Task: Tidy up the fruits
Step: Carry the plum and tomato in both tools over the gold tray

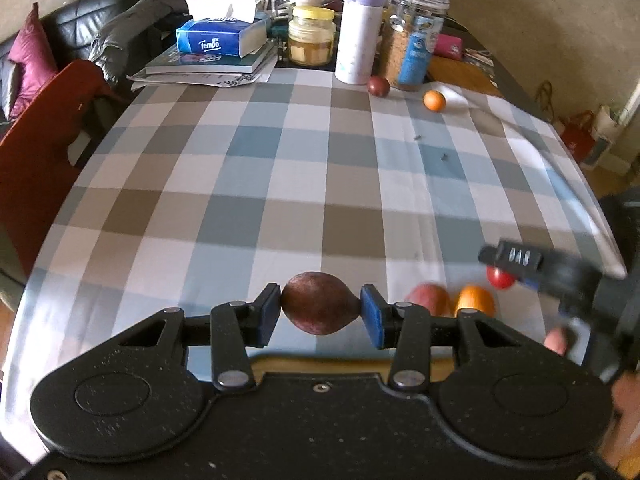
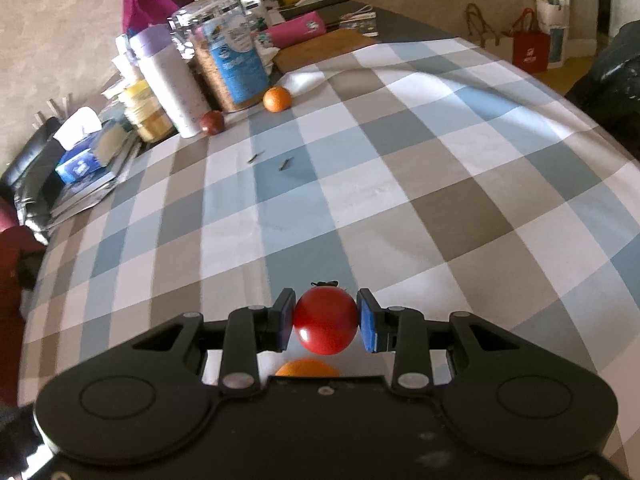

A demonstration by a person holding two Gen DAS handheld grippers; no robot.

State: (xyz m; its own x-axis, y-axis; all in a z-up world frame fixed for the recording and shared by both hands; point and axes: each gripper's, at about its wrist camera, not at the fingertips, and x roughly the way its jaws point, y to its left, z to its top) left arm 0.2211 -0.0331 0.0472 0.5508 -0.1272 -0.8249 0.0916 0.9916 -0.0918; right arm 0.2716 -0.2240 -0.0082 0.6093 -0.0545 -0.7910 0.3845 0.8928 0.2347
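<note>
My left gripper (image 1: 320, 308) is shut on a brown-red pear-shaped fruit (image 1: 318, 302) just above the near edge of the checked tablecloth (image 1: 256, 168). My right gripper (image 2: 325, 320) is shut on a red tomato (image 2: 325, 320); it also shows blurred in the left wrist view (image 1: 516, 268), with the tomato (image 1: 500, 278). Under it lie a red-orange fruit (image 1: 430, 298) and an orange fruit (image 1: 476, 300), the latter seen below the tomato (image 2: 306, 368). Far back lie a dark red fruit (image 1: 378, 86) (image 2: 211, 122) and a small orange (image 1: 434, 100) (image 2: 277, 99).
At the far edge stand a white flask (image 1: 358, 32), a clear jar with a blue label (image 1: 414, 36), a honey jar (image 1: 311, 36), and a tissue box (image 1: 220, 38) on books. A red chair (image 1: 44, 148) stands at the left. Two small dark bits (image 2: 286, 164) lie on the cloth.
</note>
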